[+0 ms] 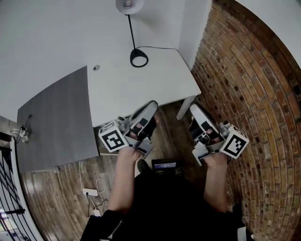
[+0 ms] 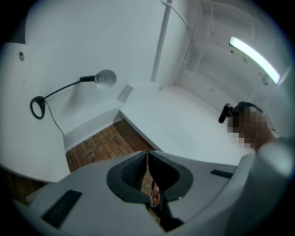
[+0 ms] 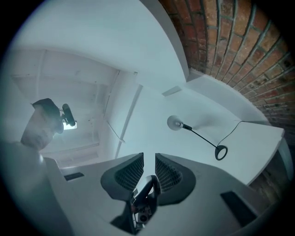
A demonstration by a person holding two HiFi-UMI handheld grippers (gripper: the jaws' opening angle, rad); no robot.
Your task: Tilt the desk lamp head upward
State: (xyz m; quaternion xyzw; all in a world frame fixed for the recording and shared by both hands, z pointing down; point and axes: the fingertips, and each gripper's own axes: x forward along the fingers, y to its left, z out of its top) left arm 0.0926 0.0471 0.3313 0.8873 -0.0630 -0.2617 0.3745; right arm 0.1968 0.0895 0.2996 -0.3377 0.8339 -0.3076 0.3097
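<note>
Table (image 1: 155, 89): white, brick wall along its right edge.
Desk lamp (image 1: 132, 33): upright at the table's far edge near the far right corner, on a ring base (image 1: 138, 58).
Left gripper (image 1: 150, 104): off the table's near edge, jaws pressed together, empty.
Right gripper (image 1: 194, 108): beside the near right corner, jaws spread, empty.

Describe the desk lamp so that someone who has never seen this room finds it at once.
Find the white desk that stands by the brick wall. At its far edge stands the desk lamp. It is the only thing upright on it: a black ring base, a thin black stem, a pale round head.
</note>
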